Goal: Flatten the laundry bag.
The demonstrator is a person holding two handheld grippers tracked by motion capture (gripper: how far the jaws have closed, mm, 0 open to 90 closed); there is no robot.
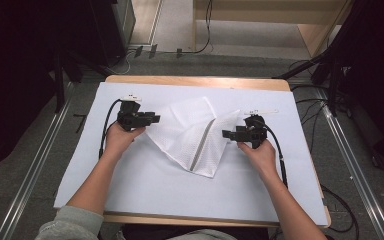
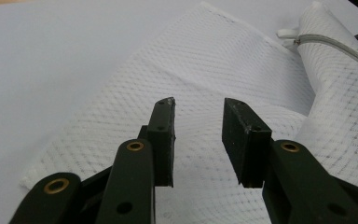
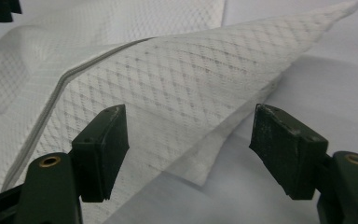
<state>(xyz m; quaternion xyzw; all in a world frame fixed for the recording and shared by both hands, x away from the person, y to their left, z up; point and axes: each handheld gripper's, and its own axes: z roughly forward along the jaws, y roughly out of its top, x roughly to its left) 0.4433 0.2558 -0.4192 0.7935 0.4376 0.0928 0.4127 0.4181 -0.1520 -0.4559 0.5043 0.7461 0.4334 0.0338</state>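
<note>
Left gripper [image 1: 152, 119] and right gripper [image 1: 228, 134] level, facing inward — jaws apart, flanking mesh bag [image 1: 192, 135]

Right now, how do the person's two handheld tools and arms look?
Both tools are black. The left claw and the right claw each have two flat rectangular pads on arms fixed with brass-coloured rivets. A black cable trails from each tool, and each carries a small white tag on top. The person wears a grey-green sleeve, pushed back from the forearm.

No text, label, brand, number or sign can be read anywhere
</note>
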